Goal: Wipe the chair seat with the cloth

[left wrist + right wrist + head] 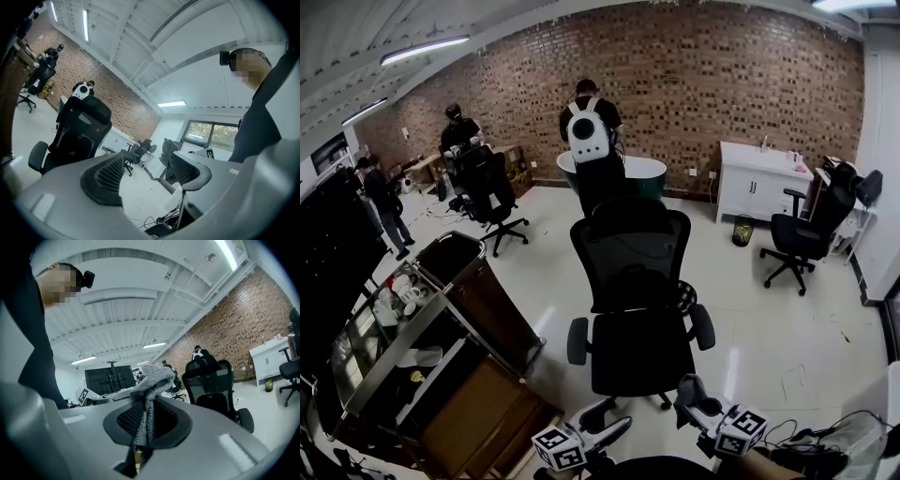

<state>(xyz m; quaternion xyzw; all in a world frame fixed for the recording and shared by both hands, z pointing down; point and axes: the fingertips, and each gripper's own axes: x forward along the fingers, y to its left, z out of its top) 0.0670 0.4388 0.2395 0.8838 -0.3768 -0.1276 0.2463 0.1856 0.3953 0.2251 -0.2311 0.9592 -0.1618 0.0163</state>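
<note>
The black mesh office chair (636, 281) stands in the middle of the floor, its seat (643, 354) facing me. Both grippers hover low, just in front of the seat. My left gripper (598, 433) is open with nothing between its jaws; in the left gripper view (150, 172) the chair (77, 133) shows at the left. My right gripper (701, 409) is shut on a grey knitted cloth (151, 383), which sticks up from the pinched jaws (145, 418). The chair (213, 387) lies ahead to the right in the right gripper view.
A wooden cart with shelves (473, 323) stands close on the chair's left. Another black chair (802, 239) and a white cabinet (759, 178) are at the back right. People stand by the brick wall (589, 131). Cables (811, 436) lie on the floor at the lower right.
</note>
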